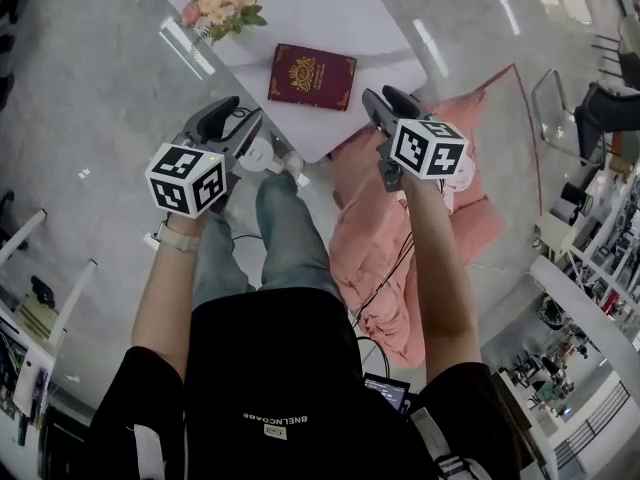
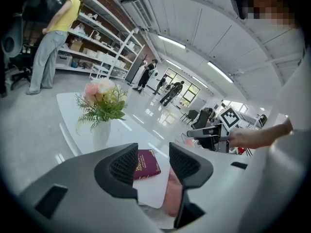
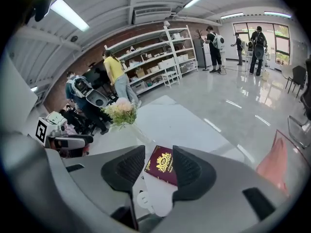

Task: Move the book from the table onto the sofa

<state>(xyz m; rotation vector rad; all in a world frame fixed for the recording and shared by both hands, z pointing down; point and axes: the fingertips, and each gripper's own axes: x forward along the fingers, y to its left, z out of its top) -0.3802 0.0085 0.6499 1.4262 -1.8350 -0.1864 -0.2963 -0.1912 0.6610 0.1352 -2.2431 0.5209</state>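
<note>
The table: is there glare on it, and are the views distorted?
Left gripper view: lamp streaks glare on the white table, strong fisheye bending, dark corners. Right gripper view: same fisheye; streaks on the floor. Head view: milder bending; book sharp.

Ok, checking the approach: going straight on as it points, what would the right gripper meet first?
Probably the book on the table, framed between the open jaws of the right gripper; nothing shows nearer, though depth is unclear.
</note>
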